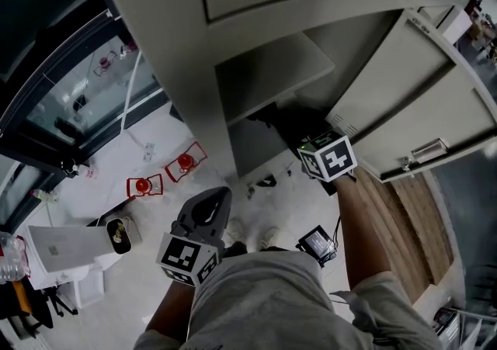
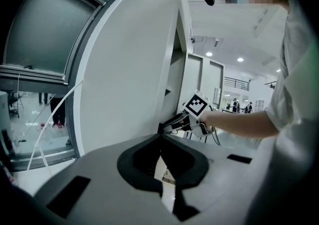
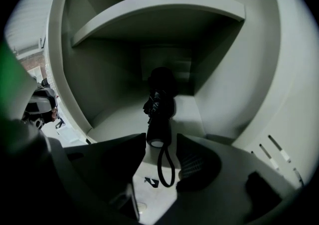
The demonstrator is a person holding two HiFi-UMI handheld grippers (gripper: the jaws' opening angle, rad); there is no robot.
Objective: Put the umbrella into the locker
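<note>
Umbrella [image 3: 160,119], black, compact, folded shut

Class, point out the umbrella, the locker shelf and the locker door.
umbrella [image 3: 159,126]: right gripper view, on its handle.
locker shelf [image 3: 164,4]: right gripper view, on its front edge.
locker door [image 1: 419,92]: head view, on its flat panel.

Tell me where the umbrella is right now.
In the right gripper view, the umbrella lies centre frame on the floor of the locker, under its shelf, handle end between the open jaws of the right gripper.
</note>
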